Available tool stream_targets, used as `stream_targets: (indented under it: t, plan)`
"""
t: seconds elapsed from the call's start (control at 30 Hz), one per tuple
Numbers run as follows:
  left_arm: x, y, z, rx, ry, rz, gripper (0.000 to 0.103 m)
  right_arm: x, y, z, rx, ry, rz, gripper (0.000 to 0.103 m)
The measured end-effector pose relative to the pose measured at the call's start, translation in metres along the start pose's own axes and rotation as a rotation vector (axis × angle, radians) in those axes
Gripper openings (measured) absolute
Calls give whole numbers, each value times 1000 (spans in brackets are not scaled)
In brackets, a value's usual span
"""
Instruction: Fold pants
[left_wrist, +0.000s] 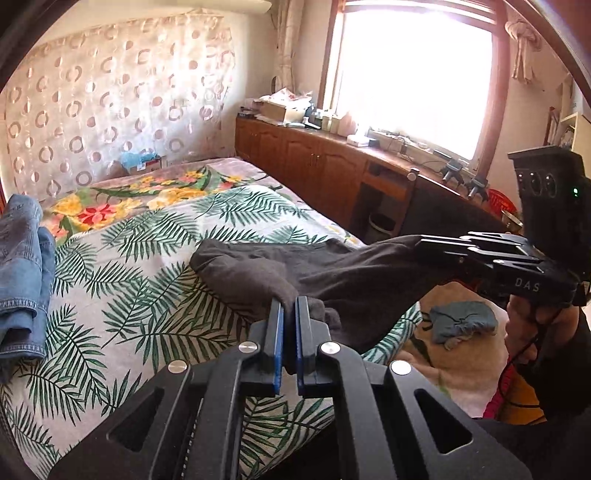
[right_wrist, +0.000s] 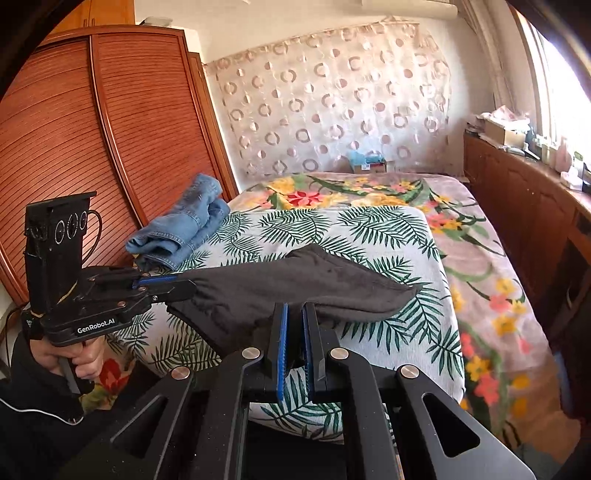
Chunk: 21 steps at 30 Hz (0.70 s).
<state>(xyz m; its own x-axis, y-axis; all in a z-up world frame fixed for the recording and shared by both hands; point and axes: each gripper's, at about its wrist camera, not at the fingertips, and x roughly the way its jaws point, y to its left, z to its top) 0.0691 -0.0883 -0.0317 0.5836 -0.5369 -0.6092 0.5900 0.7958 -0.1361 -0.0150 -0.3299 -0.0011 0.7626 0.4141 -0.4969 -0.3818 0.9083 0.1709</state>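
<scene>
Dark grey pants hang stretched between both grippers above a palm-leaf cushion; their far end rests on it. My left gripper is shut on one edge of the pants. My right gripper comes in from the right, shut on the other edge. In the right wrist view the pants span from the left gripper at left to my right gripper, both shut on the cloth.
Folded blue jeans lie at the cushion's left side, also in the right wrist view. A floral blanket covers the bed. A wooden cabinet runs under the window; a wooden wardrobe stands left. A grey-blue cloth lies at right.
</scene>
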Motion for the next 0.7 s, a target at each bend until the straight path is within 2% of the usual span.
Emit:
stream_targets:
  t: [0.33,0.7]
  plan:
    - [48,32,2,-49,55,11,6,39,-20,7,41,57,-47,7]
    - [87,50,32,-38,83,32,6,76,-38,26,79,72,-80,7]
